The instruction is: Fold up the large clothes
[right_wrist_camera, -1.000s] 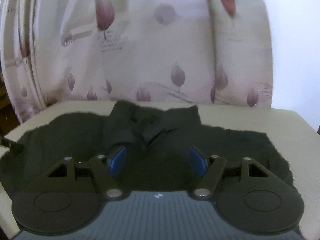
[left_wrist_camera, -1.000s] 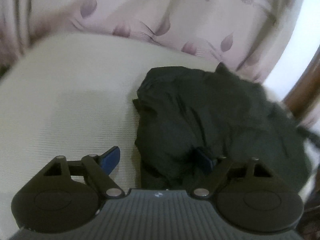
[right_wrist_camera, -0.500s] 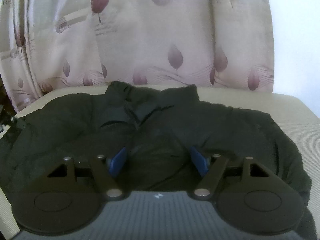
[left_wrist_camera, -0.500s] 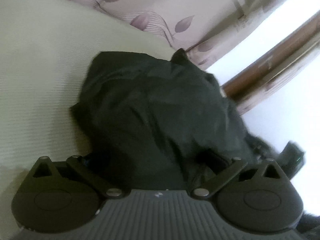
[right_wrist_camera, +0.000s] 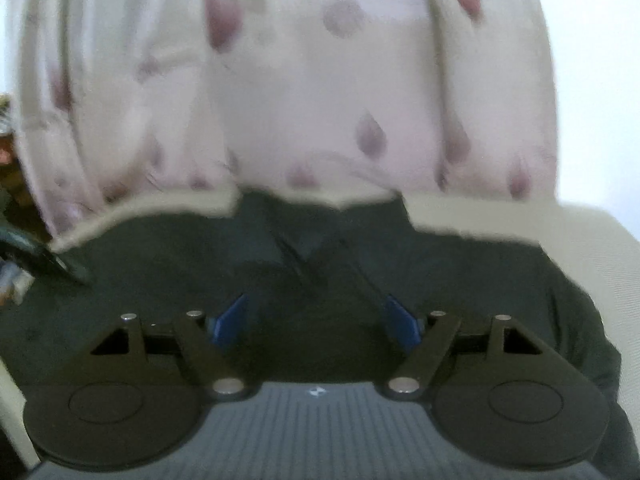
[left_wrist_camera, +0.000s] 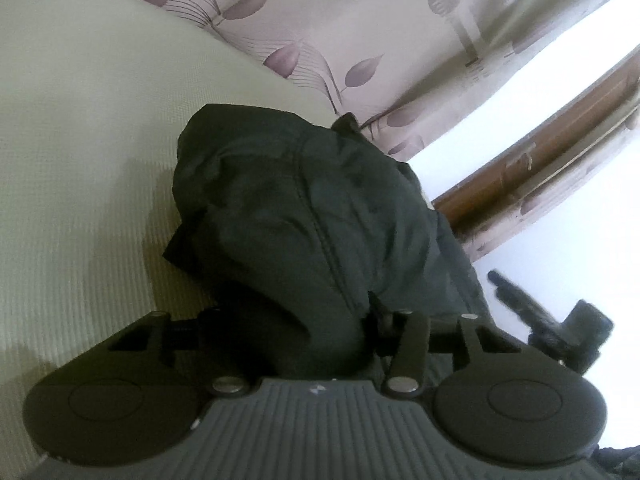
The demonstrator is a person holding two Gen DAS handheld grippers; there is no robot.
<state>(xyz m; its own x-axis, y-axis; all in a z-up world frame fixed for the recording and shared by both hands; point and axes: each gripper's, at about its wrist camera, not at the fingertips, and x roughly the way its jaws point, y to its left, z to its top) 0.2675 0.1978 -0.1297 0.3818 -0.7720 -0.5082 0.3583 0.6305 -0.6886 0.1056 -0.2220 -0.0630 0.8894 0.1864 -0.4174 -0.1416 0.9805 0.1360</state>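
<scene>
A large black garment (left_wrist_camera: 300,208) lies crumpled on a cream surface (left_wrist_camera: 80,160). My left gripper (left_wrist_camera: 296,320) is at its near edge with its jaws closing. A thick fold of the cloth bulges up between them and hides both fingers. In the right wrist view the same garment (right_wrist_camera: 460,280) spreads wide, its collar at the far side. My right gripper (right_wrist_camera: 316,320) hovers low over its middle. Its jaws are opening and the blue pads (right_wrist_camera: 230,320) stand apart, with cloth below them but nothing clamped.
A pale curtain (left_wrist_camera: 360,20) with purple leaf prints hangs behind the cream surface (right_wrist_camera: 500,216). A brown wooden frame (left_wrist_camera: 540,152) and a bright window are at the right. A dark part of the other tool (left_wrist_camera: 552,328) shows at the right edge.
My left gripper has dipped and pushed into the garment's edge. Its blue pads, visible before, are now buried in a bunched fold. The right wrist view is blurred and has shifted slightly.
</scene>
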